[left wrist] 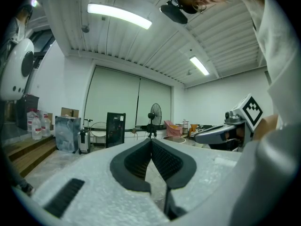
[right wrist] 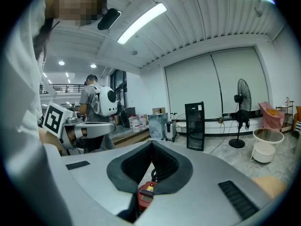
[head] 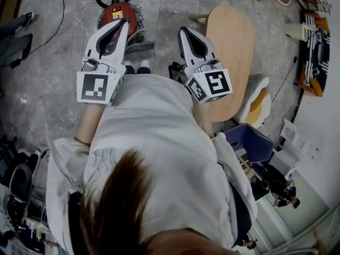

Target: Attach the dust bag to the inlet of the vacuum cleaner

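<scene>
Above the vacuum (head: 119, 16), both grippers hung clear.
Left gripper (head: 123, 23) and right gripper (head: 183, 32) were shut, empty; no bag showed, progress unclear.

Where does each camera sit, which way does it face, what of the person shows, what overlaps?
Head view: on the head, facing steeply down; hair, shirt, left claw, right claw, vacuum cleaner.
Left gripper view: on the left claw, facing across the room; shut jaws, sleeve.
Right gripper view: on the right claw, tilted slightly down; shut jaws.
Shared: fan in both gripper views.
</scene>
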{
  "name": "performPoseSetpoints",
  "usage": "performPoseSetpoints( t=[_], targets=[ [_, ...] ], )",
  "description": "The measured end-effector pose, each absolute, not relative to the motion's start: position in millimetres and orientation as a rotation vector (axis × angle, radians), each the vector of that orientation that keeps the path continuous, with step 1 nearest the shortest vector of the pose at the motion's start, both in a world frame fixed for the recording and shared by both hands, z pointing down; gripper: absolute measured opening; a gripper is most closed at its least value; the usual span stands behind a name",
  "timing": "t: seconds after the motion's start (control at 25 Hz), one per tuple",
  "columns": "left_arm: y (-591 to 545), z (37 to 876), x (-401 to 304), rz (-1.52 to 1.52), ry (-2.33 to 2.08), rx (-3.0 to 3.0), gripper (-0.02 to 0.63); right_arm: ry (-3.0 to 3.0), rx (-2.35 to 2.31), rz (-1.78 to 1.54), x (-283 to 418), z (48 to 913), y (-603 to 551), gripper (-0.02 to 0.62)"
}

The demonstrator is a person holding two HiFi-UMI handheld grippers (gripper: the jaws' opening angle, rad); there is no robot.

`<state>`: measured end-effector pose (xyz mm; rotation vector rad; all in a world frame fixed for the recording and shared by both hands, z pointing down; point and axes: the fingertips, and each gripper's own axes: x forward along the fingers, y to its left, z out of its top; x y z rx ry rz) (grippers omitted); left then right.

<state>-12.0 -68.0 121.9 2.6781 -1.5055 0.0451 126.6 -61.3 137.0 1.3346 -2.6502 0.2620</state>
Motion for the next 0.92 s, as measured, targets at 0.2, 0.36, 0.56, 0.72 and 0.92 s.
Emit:
performPoseSetpoints(
  t=[0.2, 0.36, 0.56, 0.72, 0.92],
  targets=[
    [-66.2, 123.1, -10.4, 0.046, -1.502, 2.678, 0.017, -2.648, 1.340, 0.269, 128.6, 138.2, -60.2, 0.000],
    [-66.2, 124.2, -8.6, 0.048, -1.498, 2.680, 0.017, -2.645, 1.346, 0.279, 129.9, 140.2, -60.1, 0.000],
    [-66.8, 125.9, -8.2, 0.052, -1.497, 2.680, 0.017, -2.643, 1.361, 0.289, 131.1, 142.1, -60.8, 0.000],
    [-65.8, 125.9, -7.9, 0.053, -1.500, 2.679, 0.017, -2.649, 1.349, 0.281, 130.6, 141.7, -60.0, 0.000],
    [-63.9, 126.7, -7.8, 0.062, -1.502, 2.675, 0.017, -2.650, 1.339, 0.276, 130.8, 140.8, -57.7, 0.000]
  ],
)
